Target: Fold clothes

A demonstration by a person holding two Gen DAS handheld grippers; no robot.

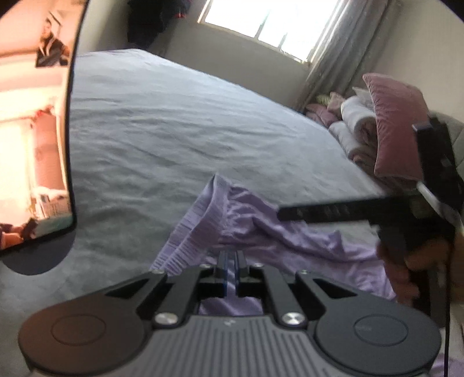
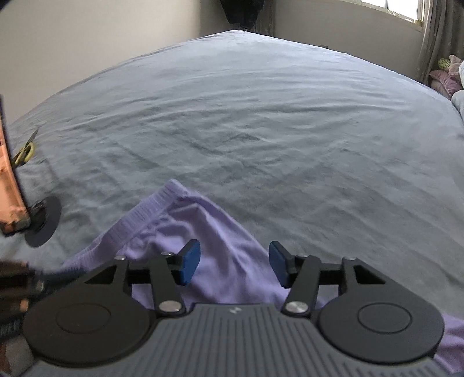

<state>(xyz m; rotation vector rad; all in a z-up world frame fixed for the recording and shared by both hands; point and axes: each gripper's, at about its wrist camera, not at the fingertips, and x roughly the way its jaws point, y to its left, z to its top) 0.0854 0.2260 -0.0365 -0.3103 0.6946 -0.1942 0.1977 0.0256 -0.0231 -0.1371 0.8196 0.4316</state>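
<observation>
Left wrist view: left gripper [image 1: 231, 262] has its jaws pressed together, pinching a fold of the lilac garment [image 1: 261, 232] right at the blue pads. The garment spreads from the pinch to the right and far side, crumpled, its ribbed waistband [image 1: 188, 229] running up and left of the gripper to a raised peak. Right gripper [image 1: 295, 213] comes in from the right, one black finger stretched just over the cloth, held by a hand [image 1: 420, 261]; contact with the cloth can't be told from here. The garment lies on a grey bedspread [image 1: 159, 130], wrinkled, filling the mid frame. Far right: pink pillow [image 1: 397, 124] upright against folded towels or blankets [image 1: 356, 133]. Window [image 1: 269, 20] with grey curtain [image 1: 333, 49] at the far wall. A phone-like screen [image 1: 34, 124] on a round mount stands at the left edge

Right wrist view: right gripper [image 2: 234, 265] has its jaws spread, blue pads [image 2: 190, 261] well apart, the lilac garment [image 2: 220, 232] lying between and under them, pads not pressing on it. The waistband [image 2: 139, 220] runs left and far of the gripper. Grey bedspread [image 2: 246, 116] stretches far. A round black mount base [image 2: 43, 220] sits on the bed at left, a yellow-green clip [image 2: 24, 152] beyond it. Curtain [image 2: 435, 37] and pillows [image 2: 446, 75] far right
</observation>
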